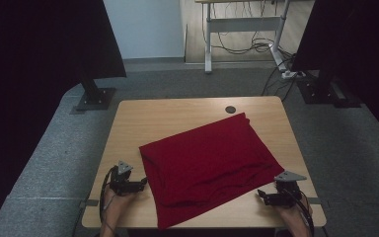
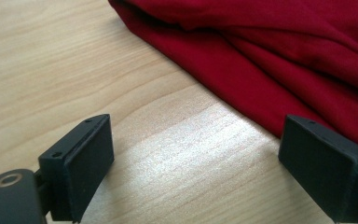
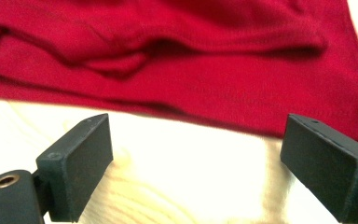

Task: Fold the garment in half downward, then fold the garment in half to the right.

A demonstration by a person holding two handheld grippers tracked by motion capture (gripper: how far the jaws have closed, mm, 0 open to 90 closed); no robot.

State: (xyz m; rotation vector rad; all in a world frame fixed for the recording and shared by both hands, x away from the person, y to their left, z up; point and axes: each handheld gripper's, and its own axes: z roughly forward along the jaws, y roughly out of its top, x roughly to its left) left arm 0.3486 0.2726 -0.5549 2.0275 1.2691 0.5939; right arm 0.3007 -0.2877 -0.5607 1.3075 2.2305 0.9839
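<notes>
Cloth [image 1: 207,163], red and folded, lies flat at the middle of the table [image 1: 153,118], skewed to its edges. Left claw [image 1: 143,183] rests on bare wood just beside the cloth's left edge, jaws wide apart, empty. Right claw [image 1: 261,195] sits near the right corner, jaws likewise spread, touching nothing.

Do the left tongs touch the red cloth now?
Apart. In the left gripper view the left tongs stand open over bare table, and a strip of wood shows between them and the edge of the red cloth.
</notes>
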